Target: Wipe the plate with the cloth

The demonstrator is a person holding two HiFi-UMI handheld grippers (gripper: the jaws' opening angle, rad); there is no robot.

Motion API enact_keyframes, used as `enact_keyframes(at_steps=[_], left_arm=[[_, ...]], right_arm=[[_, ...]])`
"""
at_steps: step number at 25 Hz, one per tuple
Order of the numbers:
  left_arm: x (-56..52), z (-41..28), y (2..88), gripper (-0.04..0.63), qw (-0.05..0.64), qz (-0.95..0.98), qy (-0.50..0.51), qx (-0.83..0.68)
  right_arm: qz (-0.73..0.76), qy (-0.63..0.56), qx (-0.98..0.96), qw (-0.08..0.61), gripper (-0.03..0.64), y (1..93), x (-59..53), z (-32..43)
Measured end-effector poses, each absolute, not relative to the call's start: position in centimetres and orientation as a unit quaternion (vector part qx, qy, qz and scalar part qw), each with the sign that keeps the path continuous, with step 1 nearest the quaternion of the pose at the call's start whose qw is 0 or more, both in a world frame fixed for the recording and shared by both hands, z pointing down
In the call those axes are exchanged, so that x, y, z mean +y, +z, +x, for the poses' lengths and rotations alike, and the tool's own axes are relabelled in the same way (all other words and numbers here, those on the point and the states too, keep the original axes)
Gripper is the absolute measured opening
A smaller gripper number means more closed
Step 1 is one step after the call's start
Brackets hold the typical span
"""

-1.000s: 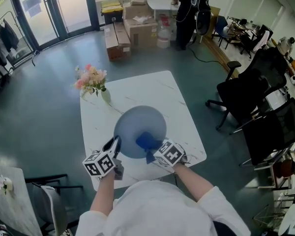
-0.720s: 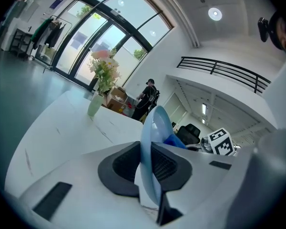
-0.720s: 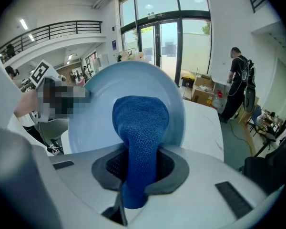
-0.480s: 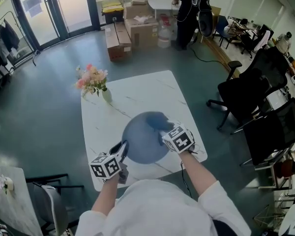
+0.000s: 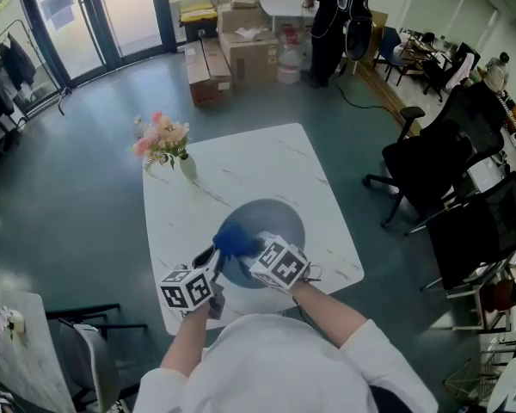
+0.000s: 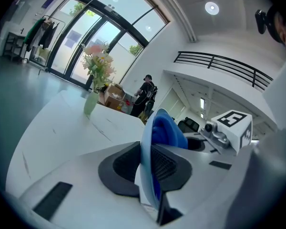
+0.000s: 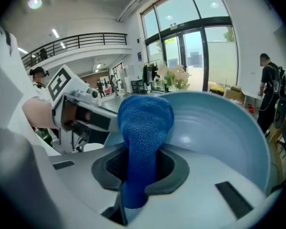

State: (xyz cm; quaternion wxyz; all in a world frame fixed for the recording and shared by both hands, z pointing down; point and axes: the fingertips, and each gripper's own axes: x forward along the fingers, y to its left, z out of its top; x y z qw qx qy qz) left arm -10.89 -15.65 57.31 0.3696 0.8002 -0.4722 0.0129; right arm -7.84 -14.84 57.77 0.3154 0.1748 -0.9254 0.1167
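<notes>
Blue cloth clamped in right gripper, pressed on plate inside, near-left part. Left gripper pinches plate rim, near table edge. Wiping looks midway; more passes likely left.

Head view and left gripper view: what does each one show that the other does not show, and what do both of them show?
Only the head view: the plate's round face from above, and the black office chairs at the side.
Only the left gripper view: the left gripper with its jaws shut on the plate's rim, seen edge-on, plus a balcony railing and a ceiling light.
Both: the blue cloth against the plate, the vase of flowers, and the person by the cardboard boxes.
</notes>
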Motion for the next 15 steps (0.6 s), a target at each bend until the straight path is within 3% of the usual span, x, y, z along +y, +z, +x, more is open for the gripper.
enact_keyframes(at_steps=[6, 15], left_arm=[[-16.4, -12.7, 57.2, 0.051, 0.375, 0.788, -0.006, -0.489], [-16.4, -14.2, 57.5, 0.052, 0.379, 0.781, -0.014, -0.496]], right_arm=[[0.123, 0.136, -0.918, 0.352, 0.084, 60.8, -11.6, -8.0], [0.138, 0.028, -0.837, 0.53, 0.084, 65.5, -12.3, -0.2]])
